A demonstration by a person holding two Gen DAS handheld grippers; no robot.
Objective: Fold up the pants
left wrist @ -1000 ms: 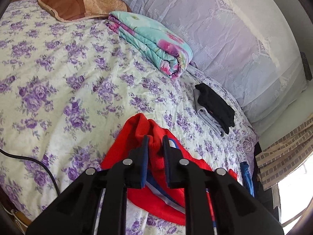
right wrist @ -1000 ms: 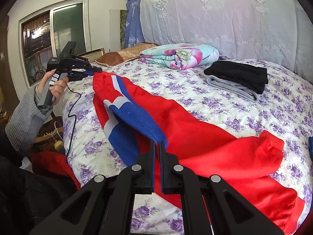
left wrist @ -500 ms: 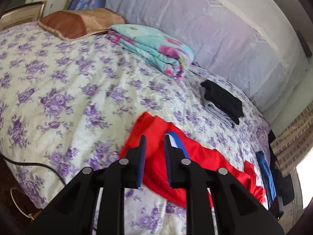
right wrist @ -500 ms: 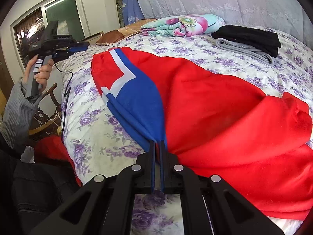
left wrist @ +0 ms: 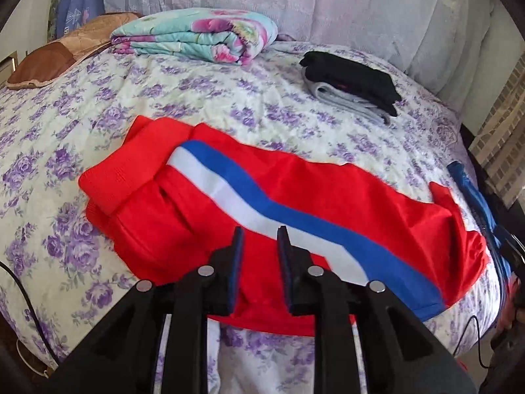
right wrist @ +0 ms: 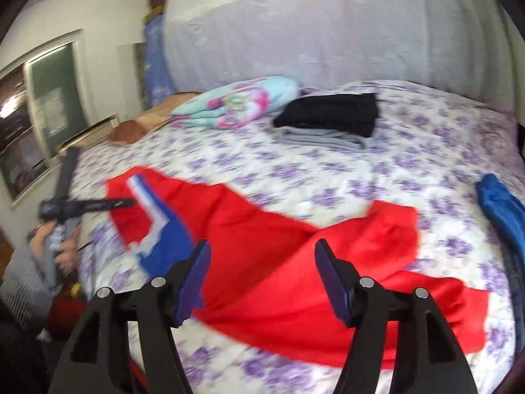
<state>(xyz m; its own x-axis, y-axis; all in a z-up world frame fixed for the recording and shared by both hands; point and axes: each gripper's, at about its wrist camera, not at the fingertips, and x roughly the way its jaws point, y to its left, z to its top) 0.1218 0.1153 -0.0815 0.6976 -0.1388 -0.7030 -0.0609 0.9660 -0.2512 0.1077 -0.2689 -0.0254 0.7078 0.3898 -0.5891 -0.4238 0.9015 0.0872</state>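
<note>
Red pants point(left wrist: 203, 216) with a blue and white side stripe point(left wrist: 295, 216) lie spread across the floral bedspread, ribbed waistband at the left. My left gripper point(left wrist: 260, 234) hovers above their near edge, jaws a little apart and empty. In the right wrist view the pants point(right wrist: 279, 262) lie crumpled, and my right gripper point(right wrist: 262, 249) is wide open above them, holding nothing. The left gripper point(right wrist: 108, 203) also shows there, held in a hand at the far left.
A folded floral quilt point(left wrist: 197, 34) and a brown pillow point(left wrist: 65, 52) lie at the head of the bed. A folded black and grey clothes stack point(left wrist: 351, 83) sits at the back right. A blue garment point(right wrist: 502, 210) lies at the bed's right edge.
Both grippers have let go of the pants. The right jaws have opened wide and pulled back. The left gripper has swung to face along the pants, which now lie flat on the bed.
</note>
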